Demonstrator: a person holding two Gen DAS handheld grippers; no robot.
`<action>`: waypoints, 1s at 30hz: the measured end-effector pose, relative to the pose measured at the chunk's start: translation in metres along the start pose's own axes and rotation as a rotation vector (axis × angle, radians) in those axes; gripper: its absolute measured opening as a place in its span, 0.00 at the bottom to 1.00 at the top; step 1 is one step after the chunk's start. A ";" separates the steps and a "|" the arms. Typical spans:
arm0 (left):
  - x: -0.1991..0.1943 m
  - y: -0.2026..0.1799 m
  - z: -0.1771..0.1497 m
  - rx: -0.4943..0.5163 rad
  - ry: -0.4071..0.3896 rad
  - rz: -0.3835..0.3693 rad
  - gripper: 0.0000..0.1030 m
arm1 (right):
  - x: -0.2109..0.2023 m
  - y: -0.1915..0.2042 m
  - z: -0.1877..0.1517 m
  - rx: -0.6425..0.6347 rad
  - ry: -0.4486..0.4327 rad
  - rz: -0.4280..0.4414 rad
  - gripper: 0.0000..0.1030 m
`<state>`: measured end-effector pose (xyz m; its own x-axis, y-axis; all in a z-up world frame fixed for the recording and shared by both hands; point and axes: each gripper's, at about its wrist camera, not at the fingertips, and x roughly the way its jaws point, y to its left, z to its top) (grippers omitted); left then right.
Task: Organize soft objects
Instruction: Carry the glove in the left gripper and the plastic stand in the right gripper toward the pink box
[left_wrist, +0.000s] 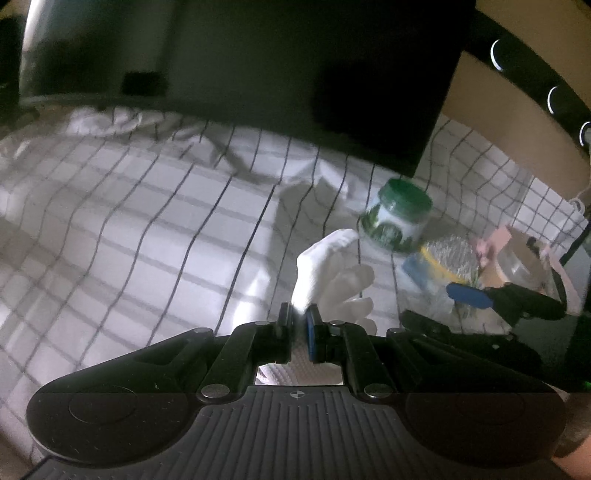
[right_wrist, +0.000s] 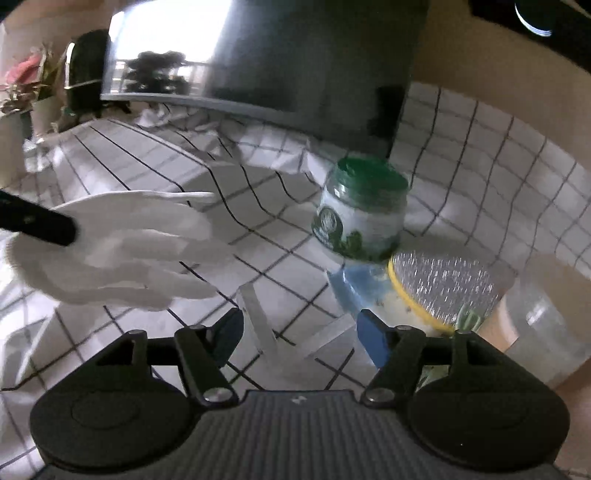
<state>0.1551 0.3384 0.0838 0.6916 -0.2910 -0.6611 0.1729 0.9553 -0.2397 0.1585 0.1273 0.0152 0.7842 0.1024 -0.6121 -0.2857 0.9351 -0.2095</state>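
My left gripper (left_wrist: 299, 317) is shut on a white fabric glove (left_wrist: 328, 273) and holds it above the checked white cloth (left_wrist: 147, 221). The glove's fingers stick out forward and to the right. In the right wrist view the same glove (right_wrist: 122, 251) hangs at the left, with one black finger of the left gripper (right_wrist: 37, 223) across its cuff. My right gripper (right_wrist: 299, 332) is open and empty, low over the cloth, to the right of the glove. Its blue pad (left_wrist: 469, 295) shows at the right of the left wrist view.
A green-lidded jar (right_wrist: 360, 214) stands ahead of the right gripper. Beside it are a yellow-rimmed shiny round item (right_wrist: 443, 284) on something blue and a clear plastic tub (right_wrist: 554, 314). A dark monitor (right_wrist: 314, 62) stands at the back. Potted plants (right_wrist: 33, 85) are far left.
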 end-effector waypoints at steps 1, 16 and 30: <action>0.000 -0.002 0.006 0.006 -0.012 -0.002 0.10 | -0.005 -0.002 0.005 -0.004 -0.008 0.000 0.66; -0.011 -0.099 0.111 0.104 -0.266 -0.086 0.10 | -0.115 -0.128 0.090 0.021 -0.200 -0.120 0.37; -0.001 -0.033 0.043 -0.141 -0.163 0.021 0.10 | -0.063 -0.068 0.036 -0.044 -0.048 0.098 0.45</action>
<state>0.1791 0.3097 0.1228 0.8001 -0.2483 -0.5461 0.0654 0.9410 -0.3320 0.1480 0.0690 0.0955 0.7766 0.2094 -0.5941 -0.3850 0.9043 -0.1846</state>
